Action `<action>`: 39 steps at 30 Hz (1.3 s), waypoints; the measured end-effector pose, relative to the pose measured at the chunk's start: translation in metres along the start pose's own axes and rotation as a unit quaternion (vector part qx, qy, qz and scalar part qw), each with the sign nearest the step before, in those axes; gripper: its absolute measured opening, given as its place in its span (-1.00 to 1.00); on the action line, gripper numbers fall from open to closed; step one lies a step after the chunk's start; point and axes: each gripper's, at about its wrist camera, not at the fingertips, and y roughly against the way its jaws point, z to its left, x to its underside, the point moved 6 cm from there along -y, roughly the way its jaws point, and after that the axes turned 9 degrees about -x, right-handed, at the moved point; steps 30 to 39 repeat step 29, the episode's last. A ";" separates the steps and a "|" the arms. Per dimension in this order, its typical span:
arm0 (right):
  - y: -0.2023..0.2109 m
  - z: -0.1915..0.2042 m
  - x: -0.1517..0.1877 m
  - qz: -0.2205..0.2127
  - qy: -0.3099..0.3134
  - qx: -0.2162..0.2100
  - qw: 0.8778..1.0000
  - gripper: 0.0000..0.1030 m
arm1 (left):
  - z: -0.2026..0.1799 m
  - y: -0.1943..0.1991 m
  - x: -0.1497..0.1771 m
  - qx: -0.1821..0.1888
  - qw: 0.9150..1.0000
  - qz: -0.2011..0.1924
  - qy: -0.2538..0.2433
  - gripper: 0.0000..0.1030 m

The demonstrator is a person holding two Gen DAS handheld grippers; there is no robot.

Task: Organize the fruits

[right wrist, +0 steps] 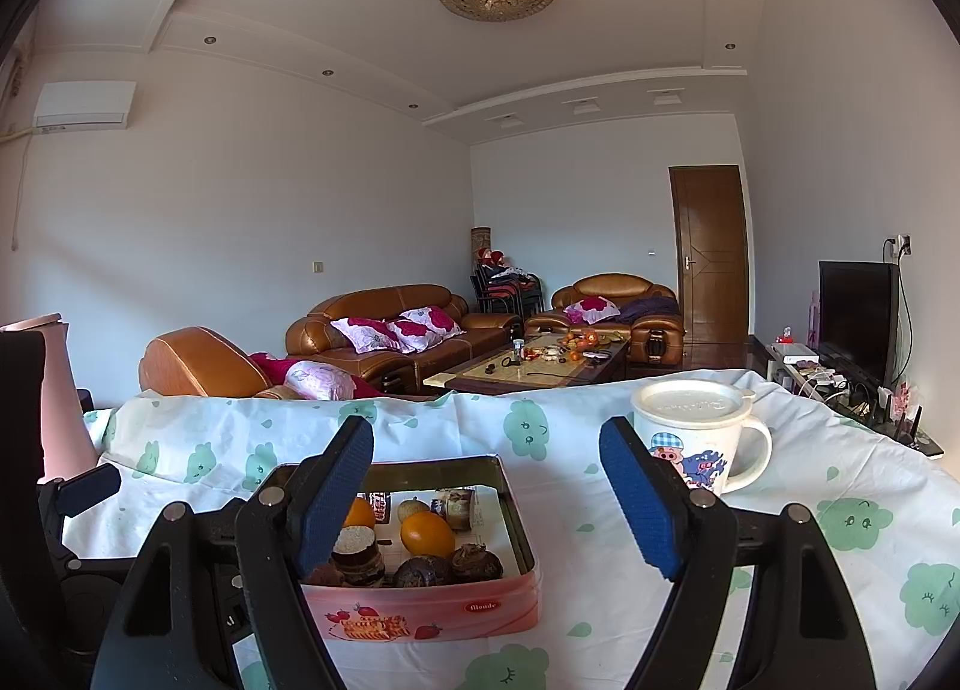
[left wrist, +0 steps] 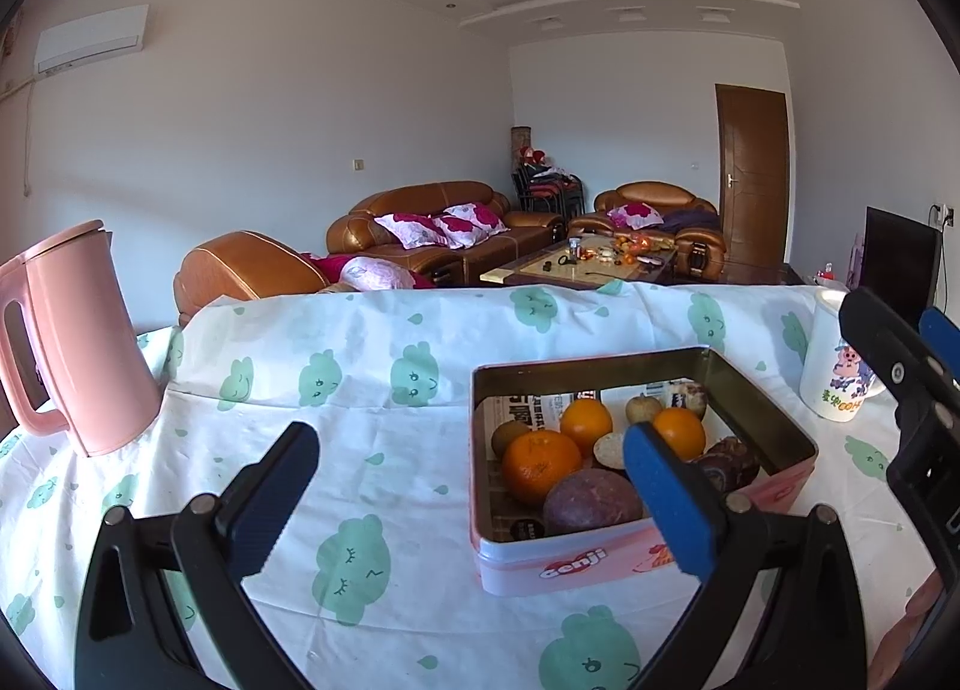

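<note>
A pink rectangular tin (left wrist: 636, 561) stands on the table and holds several fruits: oranges (left wrist: 540, 465), a purple passion fruit (left wrist: 591, 501), a kiwi (left wrist: 509, 437) and darker fruits. The tin (right wrist: 420, 612) also shows in the right wrist view with an orange (right wrist: 427, 534) and dark fruits (right wrist: 477, 563). My left gripper (left wrist: 471, 489) is open and empty, just in front of the tin's left part. My right gripper (right wrist: 486, 486) is open and empty, above the tin's right side. The right gripper also shows at the right edge of the left wrist view.
A pink kettle (left wrist: 72, 342) stands at the table's left. A white lidded cartoon mug (right wrist: 696, 438) stands right of the tin, also in the left wrist view (left wrist: 837, 366). The table has a white cloth with green prints (left wrist: 360, 378). Sofas and a coffee table lie beyond.
</note>
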 end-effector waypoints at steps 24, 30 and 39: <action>0.000 -0.001 0.002 0.002 -0.001 0.002 1.000 0.54 | -0.003 0.001 0.001 0.011 1.000 -0.001 -0.004 1.00; 0.001 -0.002 0.003 0.002 -0.001 0.002 1.000 0.55 | -0.002 0.000 0.001 0.011 1.000 -0.001 -0.004 1.00; 0.001 -0.002 0.003 0.002 -0.001 0.002 1.000 0.55 | -0.002 0.000 0.001 0.011 1.000 -0.001 -0.004 1.00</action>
